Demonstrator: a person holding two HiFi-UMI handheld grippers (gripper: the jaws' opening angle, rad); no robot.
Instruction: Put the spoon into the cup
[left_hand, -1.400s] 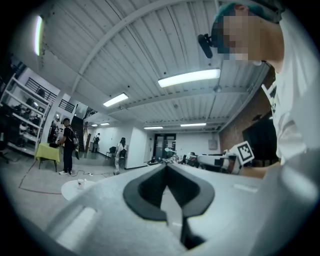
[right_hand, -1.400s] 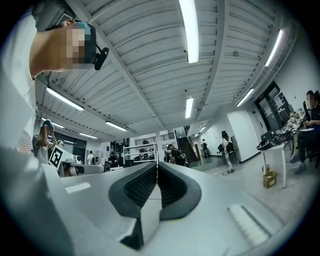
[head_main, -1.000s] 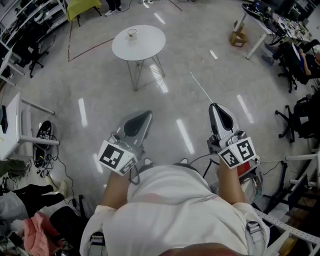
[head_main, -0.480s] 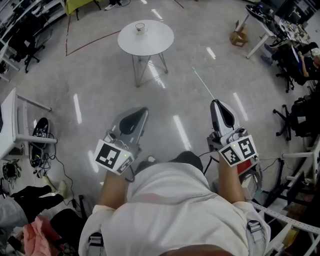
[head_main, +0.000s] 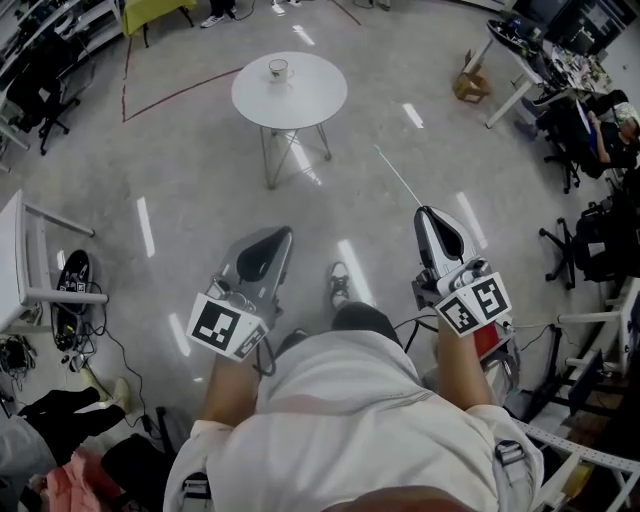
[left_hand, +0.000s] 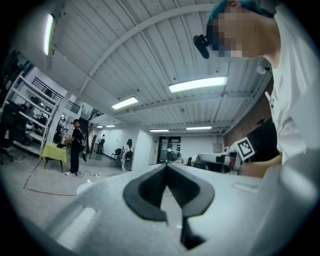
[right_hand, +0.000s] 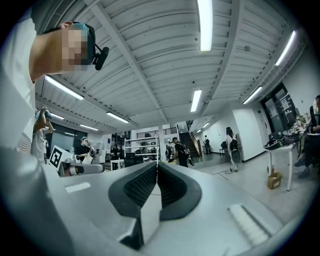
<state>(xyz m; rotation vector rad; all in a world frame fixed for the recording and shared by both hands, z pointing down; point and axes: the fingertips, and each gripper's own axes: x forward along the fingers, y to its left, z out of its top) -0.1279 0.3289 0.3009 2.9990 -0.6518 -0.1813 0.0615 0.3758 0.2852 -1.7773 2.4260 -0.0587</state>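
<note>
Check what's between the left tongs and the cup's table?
Head view: only bare glossy floor between the left tongs and the round table holding the cup.

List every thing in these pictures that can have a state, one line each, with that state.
Grey left gripper: jaws together, nothing between them.
Grey right gripper: jaws together, nothing between them.
Small pale cup: upright on the table near its far edge; contents too small to tell.
Round white table: standing on its wire legs, ahead of the person and apart from both grippers.
</note>
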